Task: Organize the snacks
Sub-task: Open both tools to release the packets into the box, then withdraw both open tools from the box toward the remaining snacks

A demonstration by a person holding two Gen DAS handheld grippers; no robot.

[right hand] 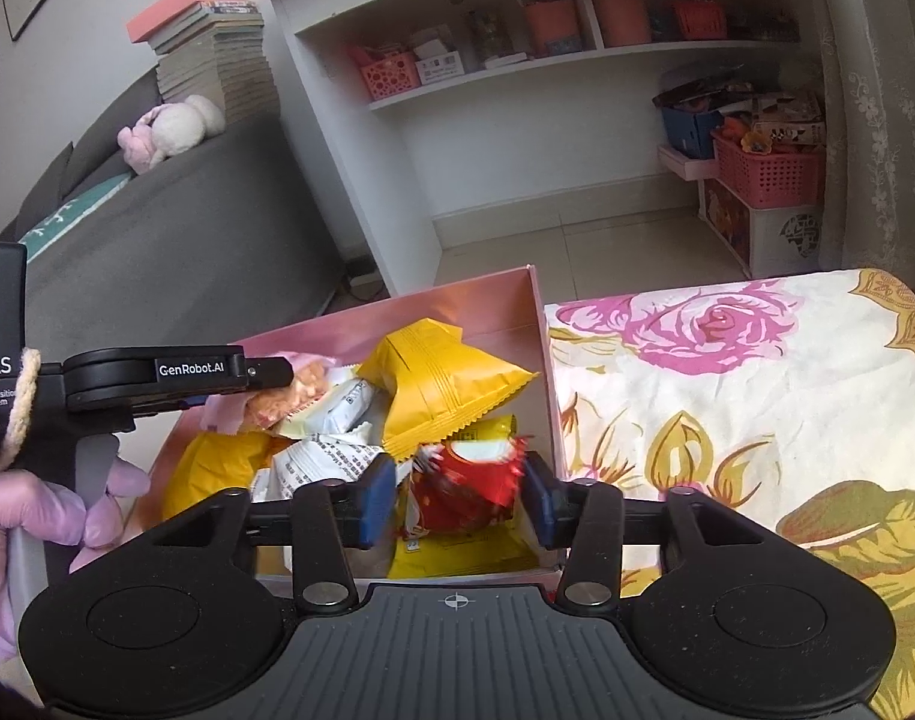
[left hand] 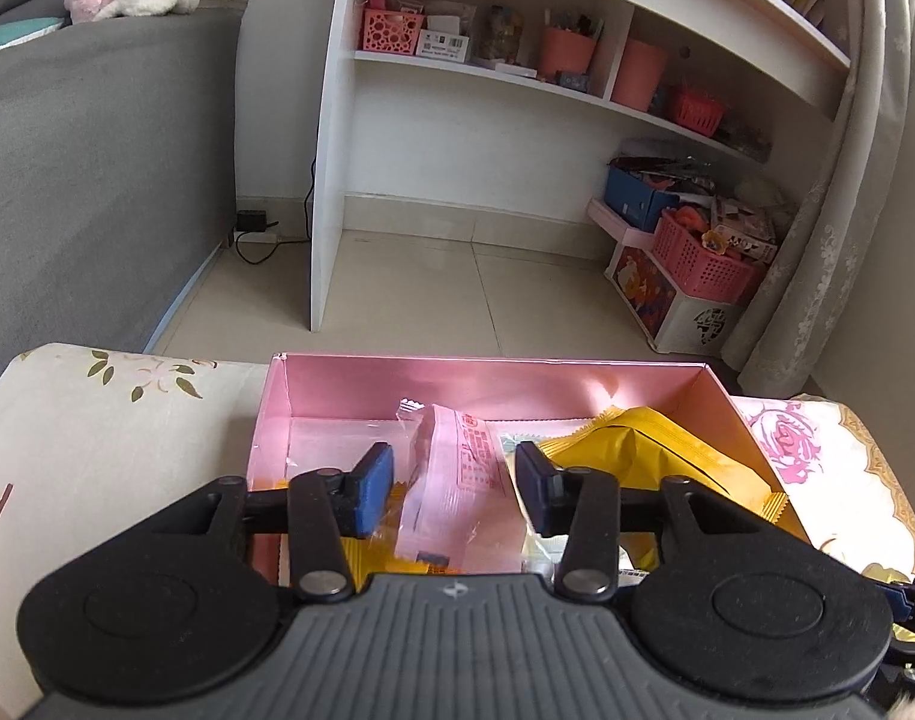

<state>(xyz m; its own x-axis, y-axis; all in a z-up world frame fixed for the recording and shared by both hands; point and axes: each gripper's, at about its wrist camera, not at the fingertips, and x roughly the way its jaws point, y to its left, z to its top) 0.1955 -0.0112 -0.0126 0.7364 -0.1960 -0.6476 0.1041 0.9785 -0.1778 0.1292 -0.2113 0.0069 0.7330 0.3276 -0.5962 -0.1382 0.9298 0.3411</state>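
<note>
Both over pink box on floral cloth. Left gripper parted, pink packet loose between. Right gripper parted around red packet, tight against right wall.

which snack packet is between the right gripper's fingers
The red packet, crinkled and shiny, lies between the open right hand-held gripper; the yellow packet lies farther back.
</note>
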